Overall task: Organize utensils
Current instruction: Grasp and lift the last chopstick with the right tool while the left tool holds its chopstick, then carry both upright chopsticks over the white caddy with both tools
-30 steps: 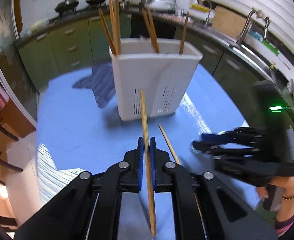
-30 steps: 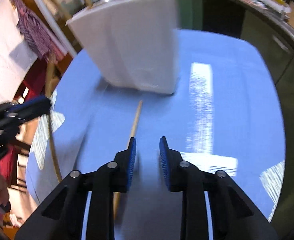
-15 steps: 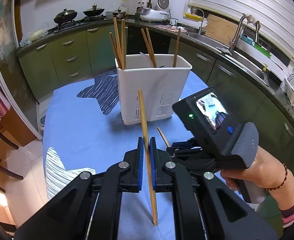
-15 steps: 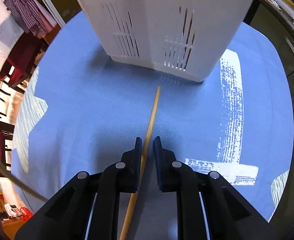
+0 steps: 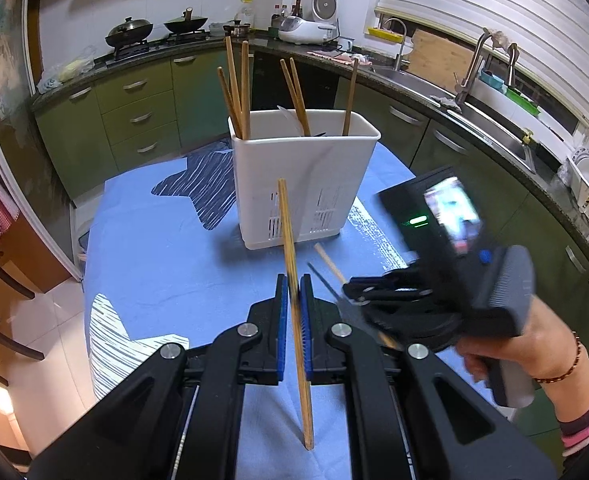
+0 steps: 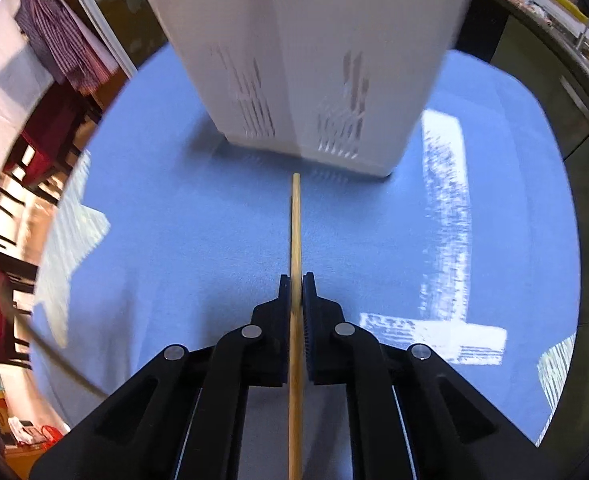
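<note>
A white slotted utensil holder (image 5: 304,184) stands on the blue tablecloth (image 5: 166,264) with several wooden chopsticks upright in it. My left gripper (image 5: 293,286) is shut on a wooden chopstick (image 5: 290,248), held above the cloth and pointing at the holder. In the left wrist view my right gripper (image 5: 348,286) is low at the right, held by a hand, with a second chopstick (image 5: 328,260) in its tips. The right wrist view shows that gripper (image 6: 296,284) shut on this chopstick (image 6: 295,224), whose far end stops just short of the holder (image 6: 306,52).
Green kitchen cabinets (image 5: 134,120) and a dark counter with a stove, pots and a sink curve round behind the table. Dark chairs (image 6: 10,208) stand off the table's left edge. The cloth has white and dark striped patches.
My right gripper moved in over the chopstick lying on the cloth and shut on it. The left gripper kept its chopstick and stayed in place.
</note>
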### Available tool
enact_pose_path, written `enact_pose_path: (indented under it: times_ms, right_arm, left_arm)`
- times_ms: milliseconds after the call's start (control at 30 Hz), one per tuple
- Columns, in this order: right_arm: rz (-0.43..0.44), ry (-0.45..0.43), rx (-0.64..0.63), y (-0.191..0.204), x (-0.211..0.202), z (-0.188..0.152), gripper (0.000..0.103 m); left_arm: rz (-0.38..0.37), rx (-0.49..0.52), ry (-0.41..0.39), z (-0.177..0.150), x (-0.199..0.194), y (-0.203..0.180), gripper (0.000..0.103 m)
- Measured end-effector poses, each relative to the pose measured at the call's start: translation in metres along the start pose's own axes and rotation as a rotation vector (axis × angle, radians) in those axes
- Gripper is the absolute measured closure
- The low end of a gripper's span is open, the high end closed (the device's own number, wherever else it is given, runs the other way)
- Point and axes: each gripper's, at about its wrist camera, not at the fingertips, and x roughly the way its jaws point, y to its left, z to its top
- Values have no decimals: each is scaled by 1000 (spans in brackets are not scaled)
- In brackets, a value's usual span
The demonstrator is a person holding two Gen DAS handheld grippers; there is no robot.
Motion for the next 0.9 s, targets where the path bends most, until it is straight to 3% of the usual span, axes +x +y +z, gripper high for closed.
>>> enact_pose_path:
  times_ms: [233,533,900]
  right_arm:
    - [71,-217,9,-5,-85,-29,96]
    - [92,-390,13,-22,-160,-84,96]
    - [113,-466,21,-29,-189,-119,96]
  left_arm:
    - [-17,2,-11,-2,-7,-3,97]
    - [-22,29,-48,-6,-21,-9,97]
    - [-29,63,-95,-11,-39,-17,97]
